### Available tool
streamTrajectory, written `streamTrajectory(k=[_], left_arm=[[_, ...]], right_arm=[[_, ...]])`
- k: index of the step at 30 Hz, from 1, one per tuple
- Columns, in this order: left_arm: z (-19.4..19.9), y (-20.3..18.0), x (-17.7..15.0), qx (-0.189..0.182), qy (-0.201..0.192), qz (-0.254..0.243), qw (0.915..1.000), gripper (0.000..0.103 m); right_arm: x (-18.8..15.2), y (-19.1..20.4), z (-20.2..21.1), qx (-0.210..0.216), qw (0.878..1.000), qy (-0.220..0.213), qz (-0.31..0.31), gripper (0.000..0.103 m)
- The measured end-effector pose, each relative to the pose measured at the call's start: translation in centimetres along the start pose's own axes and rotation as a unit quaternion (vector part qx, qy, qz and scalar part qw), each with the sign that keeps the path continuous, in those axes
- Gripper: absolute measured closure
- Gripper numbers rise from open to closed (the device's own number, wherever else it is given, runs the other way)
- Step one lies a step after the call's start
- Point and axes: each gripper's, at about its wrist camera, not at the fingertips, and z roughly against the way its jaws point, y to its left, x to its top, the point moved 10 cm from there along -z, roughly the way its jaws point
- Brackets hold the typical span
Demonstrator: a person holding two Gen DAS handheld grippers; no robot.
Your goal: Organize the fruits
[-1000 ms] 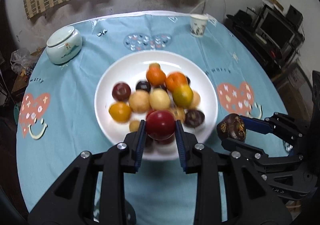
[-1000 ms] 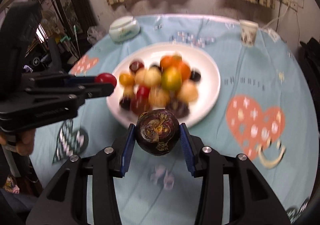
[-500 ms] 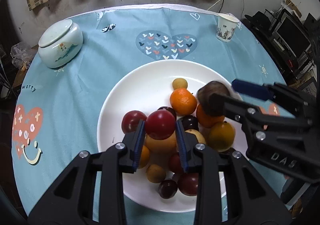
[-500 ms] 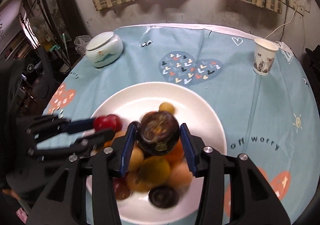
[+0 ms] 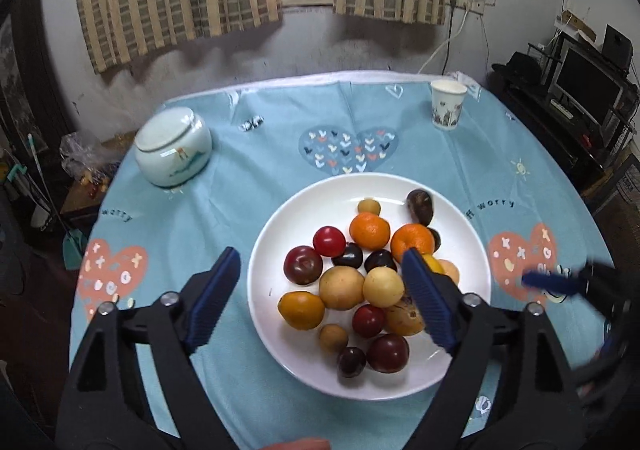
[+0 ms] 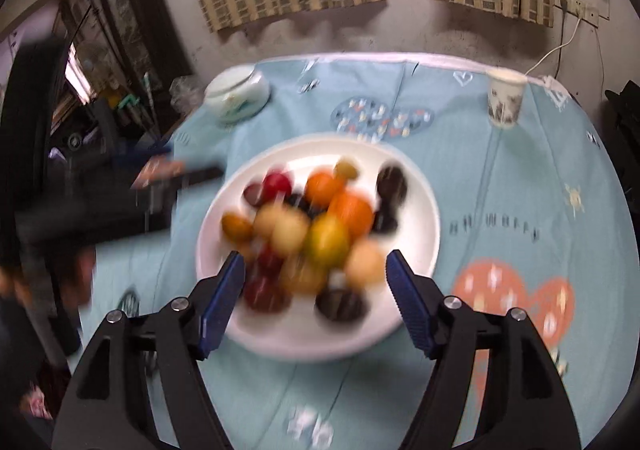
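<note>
The round table [image 5: 248, 177] with its blue cloth carries one white plate [image 5: 288, 234], one lidded jar [image 5: 173, 147] and one paper cup [image 5: 448, 105]. The fruits [image 5: 360, 278], two of them oranges, all lie piled on the plate. The left gripper [image 5: 320, 302] and right gripper [image 6: 314, 302] hang over its near side, jaws just opened wide and empty.
</note>
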Motion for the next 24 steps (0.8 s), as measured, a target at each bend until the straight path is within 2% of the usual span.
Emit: streamTrajectory(k=[3, 4, 7, 11, 19, 24], left_arm=[[2.3, -0.7, 0.4, -0.007, -0.017, 0.000, 0.9998, 0.013], [3.0, -0.8, 0.5, -0.007, -0.023, -0.001, 0.9997, 0.009], [5.0, -1.1, 0.8, -0.015, -0.036, 0.005, 0.9992, 0.005], [7.2, -0.9, 0.6, -0.021, -0.045, 0.022, 0.9985, 0.003], [10.8, 0.3, -0.2, 0.013, -0.079, 0.032, 0.9963, 0.003], [12.2, 1.3, -0.4, 0.028, -0.084, 0.036, 0.9954, 0.003]], right_arm=[[-3.6, 1.4, 1.1, -0.008, 1.000, 0.017, 0.014, 0.029], [-4.7, 1.9, 1.5, -0.003, 1.000, 0.021, 0.012, 0.029], [-6.2, 2.9, 2.7, 0.000, 1.000, 0.017, 0.006, 0.029], [-6.9, 4.1, 4.3, 0.000, 1.000, 0.007, 0.008, 0.029], [-7.1, 6.0, 6.5, 0.006, 1.000, -0.015, 0.018, 0.029], [-7.4, 7.3, 6.8, 0.012, 0.999, -0.016, 0.029, 0.029]])
